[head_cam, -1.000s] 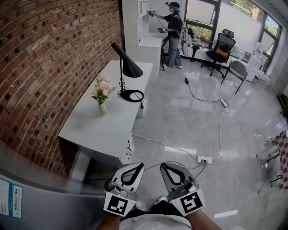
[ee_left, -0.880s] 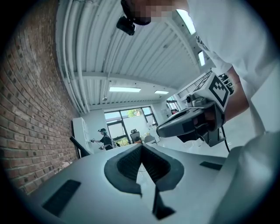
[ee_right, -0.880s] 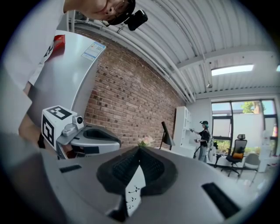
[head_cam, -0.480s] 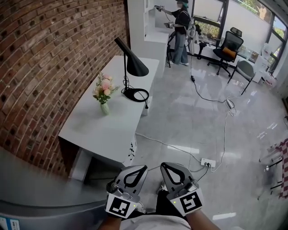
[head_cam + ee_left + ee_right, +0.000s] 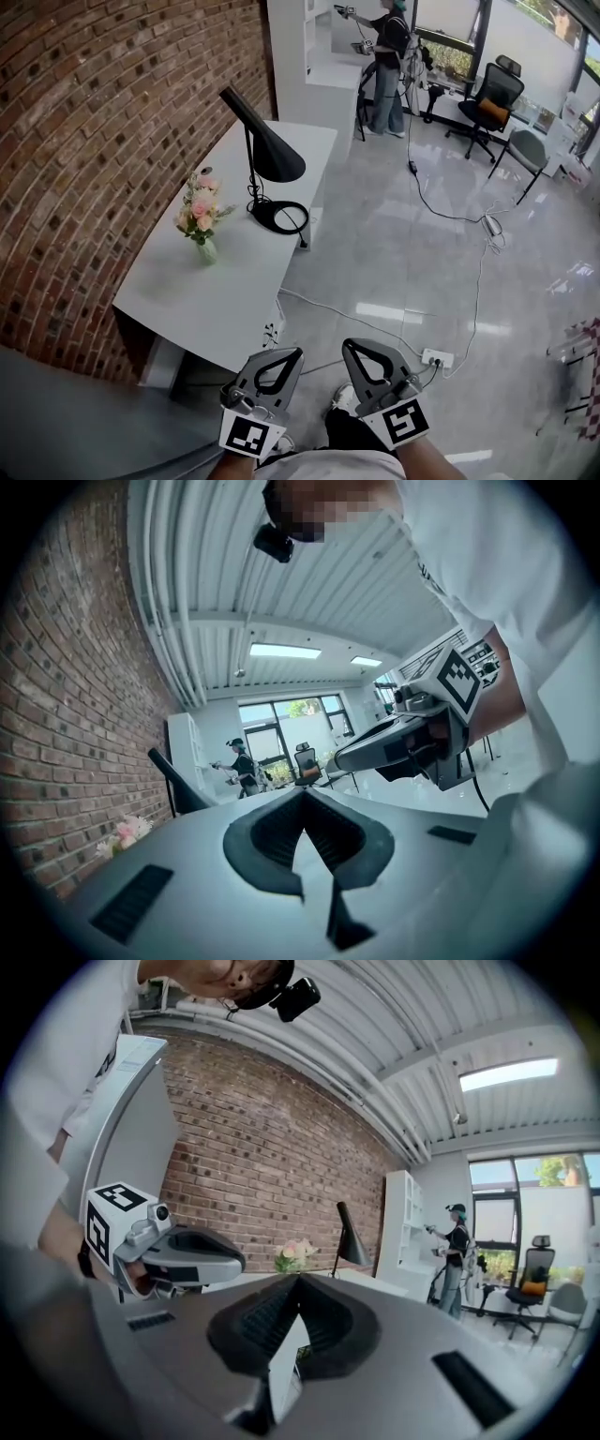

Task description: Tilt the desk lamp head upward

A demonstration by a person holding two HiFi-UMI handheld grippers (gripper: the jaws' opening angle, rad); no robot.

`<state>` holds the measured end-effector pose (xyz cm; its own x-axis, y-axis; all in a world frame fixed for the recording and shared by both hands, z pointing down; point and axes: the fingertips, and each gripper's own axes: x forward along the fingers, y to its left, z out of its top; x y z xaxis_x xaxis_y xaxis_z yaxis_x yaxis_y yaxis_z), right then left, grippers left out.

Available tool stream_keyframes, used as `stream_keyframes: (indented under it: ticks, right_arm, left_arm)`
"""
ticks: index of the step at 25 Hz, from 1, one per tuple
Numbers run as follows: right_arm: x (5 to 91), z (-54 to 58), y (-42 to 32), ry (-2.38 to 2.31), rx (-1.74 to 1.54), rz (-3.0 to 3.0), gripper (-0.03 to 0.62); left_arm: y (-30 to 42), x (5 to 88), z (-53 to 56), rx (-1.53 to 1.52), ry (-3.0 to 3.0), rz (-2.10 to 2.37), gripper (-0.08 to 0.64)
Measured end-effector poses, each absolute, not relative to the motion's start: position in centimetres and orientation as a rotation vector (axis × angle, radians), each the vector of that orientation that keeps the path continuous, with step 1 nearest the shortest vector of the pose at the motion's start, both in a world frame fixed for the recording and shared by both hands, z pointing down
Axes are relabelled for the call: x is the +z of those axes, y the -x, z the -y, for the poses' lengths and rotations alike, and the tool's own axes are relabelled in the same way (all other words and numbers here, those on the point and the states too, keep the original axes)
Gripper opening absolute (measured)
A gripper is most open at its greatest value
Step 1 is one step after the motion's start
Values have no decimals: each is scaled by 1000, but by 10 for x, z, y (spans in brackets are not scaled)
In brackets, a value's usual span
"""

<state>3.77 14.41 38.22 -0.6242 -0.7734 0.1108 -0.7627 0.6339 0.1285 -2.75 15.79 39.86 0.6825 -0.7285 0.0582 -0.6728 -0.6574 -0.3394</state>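
Observation:
A black desk lamp [image 5: 272, 155] stands on the white desk [image 5: 187, 291] by the brick wall, its cone head pointing down over its ring base [image 5: 279, 217]. It also shows far off as the lamp [image 5: 173, 785] in the left gripper view and the lamp [image 5: 350, 1241] in the right gripper view. My left gripper [image 5: 292, 354] and right gripper [image 5: 349, 345] are held low near my body, well short of the desk. Both are shut and hold nothing. Each sees the other: the right gripper [image 5: 349, 757] and the left gripper [image 5: 236, 1262].
A small vase of pink flowers [image 5: 199, 220] stands on the desk left of the lamp. A power strip [image 5: 437, 357] and a cable [image 5: 450, 216] lie on the shiny floor. A person [image 5: 389, 56] works by white shelving at the back, near office chairs [image 5: 497, 94].
The view has shifted toward the desk, so the lamp and flowers look a little larger and nearer. Both grippers stay low, side by side and shut.

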Motion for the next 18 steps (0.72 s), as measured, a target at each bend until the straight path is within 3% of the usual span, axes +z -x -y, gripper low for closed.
stream_keyframes:
  ticks: [18]
  right_arm:
    - [371, -16, -101, -1032, -203, 2852, 17]
  left_arm:
    - [-43, 386, -30, -327, 2482, -1309, 8]
